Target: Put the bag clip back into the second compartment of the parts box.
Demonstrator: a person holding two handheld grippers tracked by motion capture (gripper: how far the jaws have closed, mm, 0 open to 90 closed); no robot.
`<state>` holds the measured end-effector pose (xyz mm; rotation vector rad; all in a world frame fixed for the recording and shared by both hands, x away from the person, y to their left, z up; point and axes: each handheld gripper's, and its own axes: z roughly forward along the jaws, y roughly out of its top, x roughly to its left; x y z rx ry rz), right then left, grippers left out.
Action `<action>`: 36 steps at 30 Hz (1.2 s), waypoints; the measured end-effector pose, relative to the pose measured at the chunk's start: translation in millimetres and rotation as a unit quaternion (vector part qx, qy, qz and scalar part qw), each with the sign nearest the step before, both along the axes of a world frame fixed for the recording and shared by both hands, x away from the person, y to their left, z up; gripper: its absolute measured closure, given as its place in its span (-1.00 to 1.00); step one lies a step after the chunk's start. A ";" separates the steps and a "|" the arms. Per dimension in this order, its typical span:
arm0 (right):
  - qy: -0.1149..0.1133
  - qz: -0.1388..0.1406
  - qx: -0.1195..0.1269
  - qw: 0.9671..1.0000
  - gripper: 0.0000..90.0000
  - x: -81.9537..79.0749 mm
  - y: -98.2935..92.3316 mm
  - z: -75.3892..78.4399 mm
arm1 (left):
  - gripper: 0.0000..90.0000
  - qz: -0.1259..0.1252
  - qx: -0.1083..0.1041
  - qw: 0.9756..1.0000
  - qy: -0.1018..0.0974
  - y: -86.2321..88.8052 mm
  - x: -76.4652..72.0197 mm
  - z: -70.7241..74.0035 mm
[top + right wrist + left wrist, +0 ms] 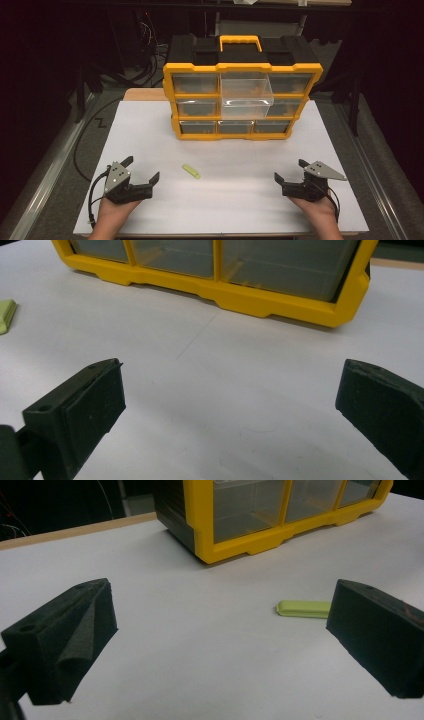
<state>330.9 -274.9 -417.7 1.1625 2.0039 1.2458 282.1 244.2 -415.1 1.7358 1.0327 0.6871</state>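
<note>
Fingers (pixel 155 176) on both grippers are spread wide with nothing between them, left gripper (pixel 143 169) nearest the little green piece (pixel 191 171), probably because one clear drawer (pixel 247 96) is pulled out of the far organizer (pixel 242 95) waiting for it.

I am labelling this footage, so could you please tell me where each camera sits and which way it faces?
High view: above the person's side, looking forward and down on the white table; both hands, left gripper and right gripper show.
Left gripper view: low on that gripper, between its open jaws, facing the green piece and yellow drawer cabinet.
Right gripper view: low between its open jaws, facing the cabinet's bottom row.
Shared: all show cabinet and green piece.
</note>
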 end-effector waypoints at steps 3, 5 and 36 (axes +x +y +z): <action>-0.002 -0.002 0.001 1.000 -1.00 -0.5 -1.5 0.1 | -0.98 -0.002 0.003 1.000 0.001 -1.1 -0.5 0.5; -0.002 -0.004 0.004 1.000 -1.00 -0.6 -2.8 0.0 | -0.98 -0.003 0.003 1.000 -0.001 -1.9 -1.0 1.1; 0.002 0.042 -0.017 0.999 -1.00 10.2 42.4 5.9 | -0.99 -0.016 0.003 1.000 0.001 -5.4 -0.2 0.5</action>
